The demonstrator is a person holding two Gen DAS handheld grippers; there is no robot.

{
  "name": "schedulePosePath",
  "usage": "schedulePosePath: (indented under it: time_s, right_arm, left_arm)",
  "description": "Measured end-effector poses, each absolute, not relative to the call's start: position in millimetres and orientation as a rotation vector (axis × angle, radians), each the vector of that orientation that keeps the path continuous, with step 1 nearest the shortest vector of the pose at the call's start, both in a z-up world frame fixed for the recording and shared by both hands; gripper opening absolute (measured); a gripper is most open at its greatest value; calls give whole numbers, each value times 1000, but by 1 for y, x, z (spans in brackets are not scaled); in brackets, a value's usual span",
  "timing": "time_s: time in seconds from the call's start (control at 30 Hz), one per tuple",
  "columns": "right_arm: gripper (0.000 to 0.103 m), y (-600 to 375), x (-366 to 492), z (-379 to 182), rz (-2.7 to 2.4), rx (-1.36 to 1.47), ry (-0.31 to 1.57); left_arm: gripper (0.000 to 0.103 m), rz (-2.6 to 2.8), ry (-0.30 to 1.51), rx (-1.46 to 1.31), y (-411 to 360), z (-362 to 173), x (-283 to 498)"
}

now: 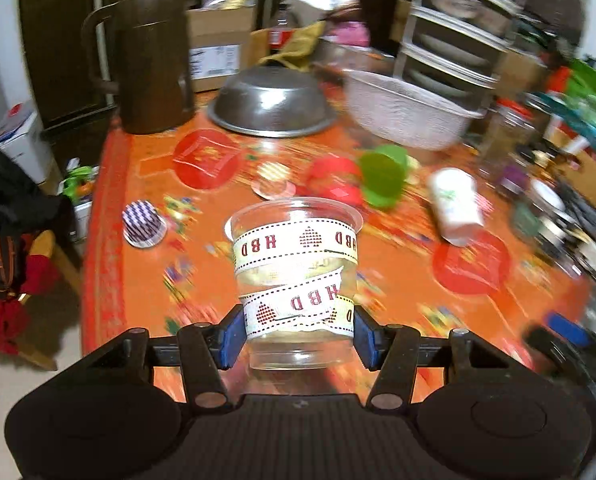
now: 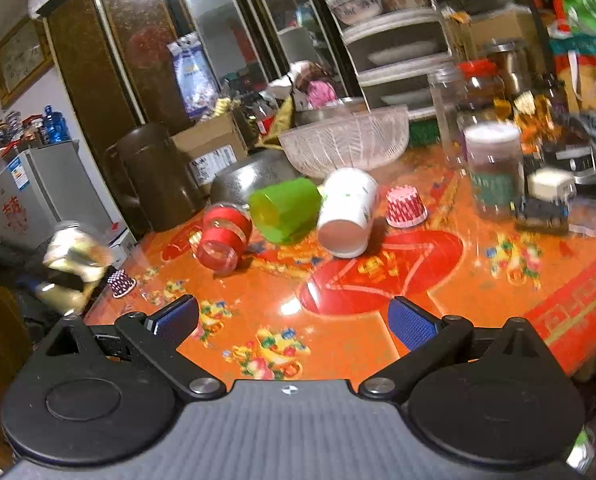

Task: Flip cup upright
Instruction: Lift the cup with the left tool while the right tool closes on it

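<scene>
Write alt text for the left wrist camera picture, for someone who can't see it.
The left tool grips a clear plastic cup wrapped in HBD ribbon, its open rim pointing away from the camera, above an orange patterned table. Beyond it lie a red cup, a green cup and a white cup, all tipped over, with an upturned metal bowl behind.

A brown cupboard (image 2: pixel 109 80) stands at 11 o'clock behind the orange bench (image 2: pixel 478 280); a small fridge (image 2: pixel 37 196) sits at 9 o'clock.
</scene>
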State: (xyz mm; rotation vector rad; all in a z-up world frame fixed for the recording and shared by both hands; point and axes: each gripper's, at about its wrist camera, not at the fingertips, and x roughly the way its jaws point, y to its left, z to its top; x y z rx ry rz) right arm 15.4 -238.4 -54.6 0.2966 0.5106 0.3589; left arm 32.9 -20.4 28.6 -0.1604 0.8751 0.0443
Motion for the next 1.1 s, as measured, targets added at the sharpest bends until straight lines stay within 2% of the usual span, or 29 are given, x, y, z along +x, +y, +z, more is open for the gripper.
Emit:
schedulePosePath:
  time_s: [0.13, 0.4, 0.93, 1.1]
  right_arm:
    - [102, -241, 17, -67, 357, 331, 562]
    - [102, -239, 19, -76, 379, 328, 663]
    - [102, -227, 23, -69, 531, 517, 827]
    - [102, -205, 38, -72, 636, 595, 967]
  left_arm:
    - [58, -38, 886, -216, -44, 9, 9]
    - [58, -147, 955, -273, -80, -44, 12]
    - [58, -188, 938, -280, -97, -58, 11]
    - [58, -201, 938, -289, -95, -59, 12]
